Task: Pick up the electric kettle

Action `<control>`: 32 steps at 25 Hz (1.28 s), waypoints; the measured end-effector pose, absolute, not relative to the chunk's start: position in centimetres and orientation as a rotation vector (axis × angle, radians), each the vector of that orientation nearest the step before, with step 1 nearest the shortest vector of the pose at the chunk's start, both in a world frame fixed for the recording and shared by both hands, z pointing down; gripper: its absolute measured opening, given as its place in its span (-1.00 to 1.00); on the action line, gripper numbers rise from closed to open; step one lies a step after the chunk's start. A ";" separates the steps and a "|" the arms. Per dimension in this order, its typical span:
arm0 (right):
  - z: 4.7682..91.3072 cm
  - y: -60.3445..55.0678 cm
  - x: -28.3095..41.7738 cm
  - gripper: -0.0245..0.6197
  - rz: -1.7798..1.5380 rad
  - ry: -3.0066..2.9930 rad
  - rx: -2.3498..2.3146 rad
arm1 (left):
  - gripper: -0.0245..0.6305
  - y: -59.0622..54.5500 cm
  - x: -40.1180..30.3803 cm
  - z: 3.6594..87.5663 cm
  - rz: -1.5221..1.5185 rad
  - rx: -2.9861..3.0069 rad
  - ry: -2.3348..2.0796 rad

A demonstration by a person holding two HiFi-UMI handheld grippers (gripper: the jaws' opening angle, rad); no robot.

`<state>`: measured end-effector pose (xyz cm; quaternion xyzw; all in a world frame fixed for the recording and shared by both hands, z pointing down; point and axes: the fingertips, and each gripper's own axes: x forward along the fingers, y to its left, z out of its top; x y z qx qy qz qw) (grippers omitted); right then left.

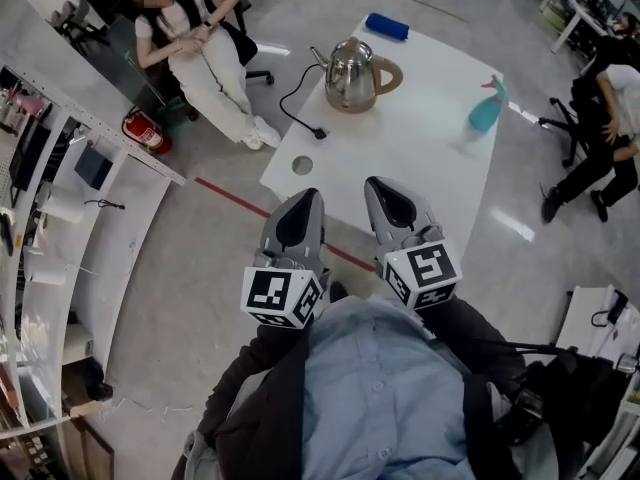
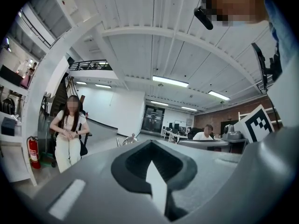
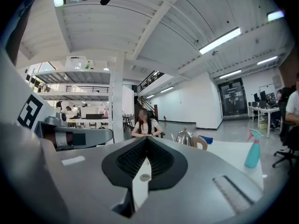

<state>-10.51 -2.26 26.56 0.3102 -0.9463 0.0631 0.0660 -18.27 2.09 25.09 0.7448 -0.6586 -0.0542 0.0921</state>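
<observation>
Kettle upright on the white table, toward its far end, spout to the view's left. Cord loops from its base and ends on the tabletop. Spray bottle stands well apart on the kettle's right.

Left gripper and right gripper are side by side at the table's near edge, pointing toward the kettle and well apart from it. Both have their jaws closed tip to tip with nothing between them (read in each gripper view).
</observation>
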 end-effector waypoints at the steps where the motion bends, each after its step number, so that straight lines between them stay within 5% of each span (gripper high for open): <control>1: 26.2 -2.6 -10.8 -0.85 0.176 -2.854 0.946 | -0.92 1.7 -18.7 24.9 -0.170 2.223 -1.950; 32: 31.6 -19.7 -12.4 -0.85 0.324 -2.716 1.164 | -0.92 -15.5 -23.8 29.2 -0.096 2.204 -1.833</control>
